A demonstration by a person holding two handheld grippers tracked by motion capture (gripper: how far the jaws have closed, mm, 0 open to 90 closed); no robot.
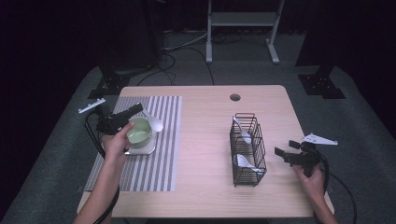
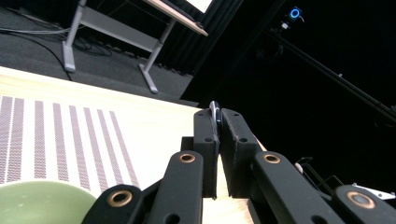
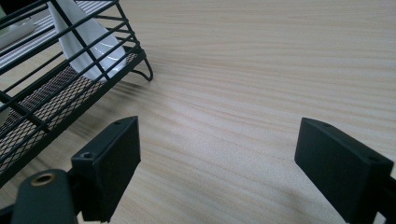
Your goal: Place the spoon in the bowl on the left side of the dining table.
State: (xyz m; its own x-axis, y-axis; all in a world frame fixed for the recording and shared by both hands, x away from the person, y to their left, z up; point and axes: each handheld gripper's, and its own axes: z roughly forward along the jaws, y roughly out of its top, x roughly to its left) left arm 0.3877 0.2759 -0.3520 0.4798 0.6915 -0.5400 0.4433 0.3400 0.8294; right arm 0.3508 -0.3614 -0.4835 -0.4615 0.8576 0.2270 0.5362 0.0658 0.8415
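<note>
Forearms entering from near table edge. Right gripper [image 1: 286, 154] low over bare wood at right, jaws spread wide, nothing between. Wire basket [image 1: 247, 149] just beside it, two white spoons [image 1: 243, 161] inside. Left gripper [image 1: 135, 109] above green bowl [image 1: 138, 130] on striped placemat [image 1: 161, 140], jaws clamped on handle of white spoon [image 1: 154, 122], scoop end hanging at bowl's far rim. Beyond table, dark floor, cables, metal stand [image 1: 243, 28].
</note>
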